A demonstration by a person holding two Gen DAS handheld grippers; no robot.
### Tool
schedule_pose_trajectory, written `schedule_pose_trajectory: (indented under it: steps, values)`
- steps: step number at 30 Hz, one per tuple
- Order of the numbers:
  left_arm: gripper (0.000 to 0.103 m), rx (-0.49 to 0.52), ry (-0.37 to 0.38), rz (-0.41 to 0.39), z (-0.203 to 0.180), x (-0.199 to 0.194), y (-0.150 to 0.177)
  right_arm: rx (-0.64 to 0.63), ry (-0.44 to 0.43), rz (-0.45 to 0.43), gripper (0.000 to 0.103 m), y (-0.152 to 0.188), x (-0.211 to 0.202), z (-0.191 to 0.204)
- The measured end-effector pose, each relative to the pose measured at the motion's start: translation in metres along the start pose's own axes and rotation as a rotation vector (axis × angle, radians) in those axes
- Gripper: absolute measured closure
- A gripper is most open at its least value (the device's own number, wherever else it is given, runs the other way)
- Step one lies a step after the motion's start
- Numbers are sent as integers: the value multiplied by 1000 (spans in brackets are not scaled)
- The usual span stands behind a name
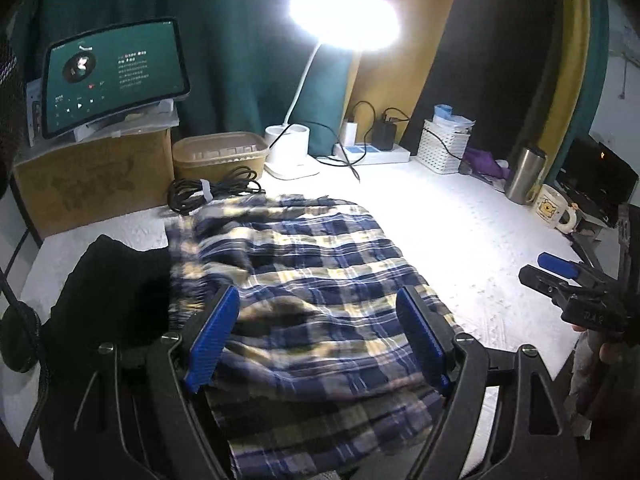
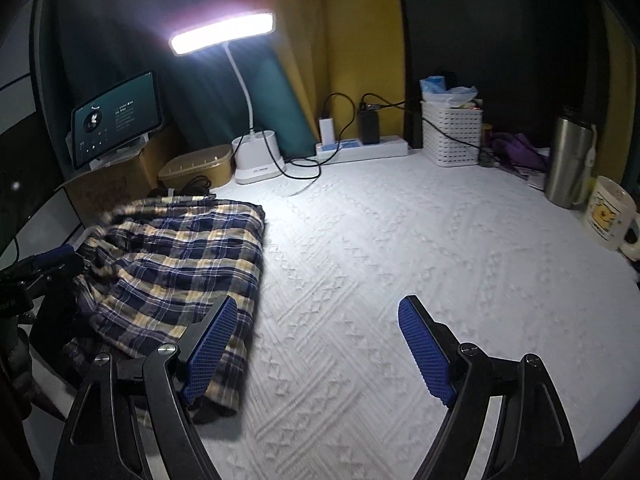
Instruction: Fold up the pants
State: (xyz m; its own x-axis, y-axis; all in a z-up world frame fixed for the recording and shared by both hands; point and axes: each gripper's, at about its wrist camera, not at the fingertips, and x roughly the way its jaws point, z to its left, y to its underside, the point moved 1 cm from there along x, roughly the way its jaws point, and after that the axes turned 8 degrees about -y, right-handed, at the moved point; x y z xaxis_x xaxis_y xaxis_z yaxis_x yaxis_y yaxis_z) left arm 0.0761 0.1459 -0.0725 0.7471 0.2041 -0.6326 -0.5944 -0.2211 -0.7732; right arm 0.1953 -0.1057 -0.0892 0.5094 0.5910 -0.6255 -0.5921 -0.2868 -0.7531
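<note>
Pants: crinkled navy-cream plaid pants [image 1: 320, 300], folded, rumpled heap
Surface: white quilted desk [image 2: 400, 280]
Left hand-held gripper [image 1: 320, 340]: spread, ribbed blue pads empty
Right hand-held gripper [image 2: 316, 344]: spread, empty

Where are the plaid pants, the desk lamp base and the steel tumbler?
plaid pants [image 1: 320, 280], left wrist view, middle of the folded cloth.
desk lamp base [image 2: 258, 156], right wrist view, front of the white base.
steel tumbler [image 2: 568, 160], right wrist view, middle of the metal body.
</note>
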Motion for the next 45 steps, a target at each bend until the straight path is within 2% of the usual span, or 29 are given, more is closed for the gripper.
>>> schedule_pose_trajectory:
  steps: [14,27,34,38,45]
  values:
    - [23,74,92,-10,-56,-22,13,31,66,-82,19,18,-63,-17]
    - [23,175,168,-82,-113,-57,7,65,169,-191,19,34,-142,-49]
    - [22,190,203,-168,-132,-83,1,65,220,-256,19,36,-183,-55]
    - [14,199,212,-210,-138,-98,-3,62,228,-297,19,35,-204,-53]
    - [12,223,213,-297,-145,-129,-8,30,254,-377,19,30,-242,-37]
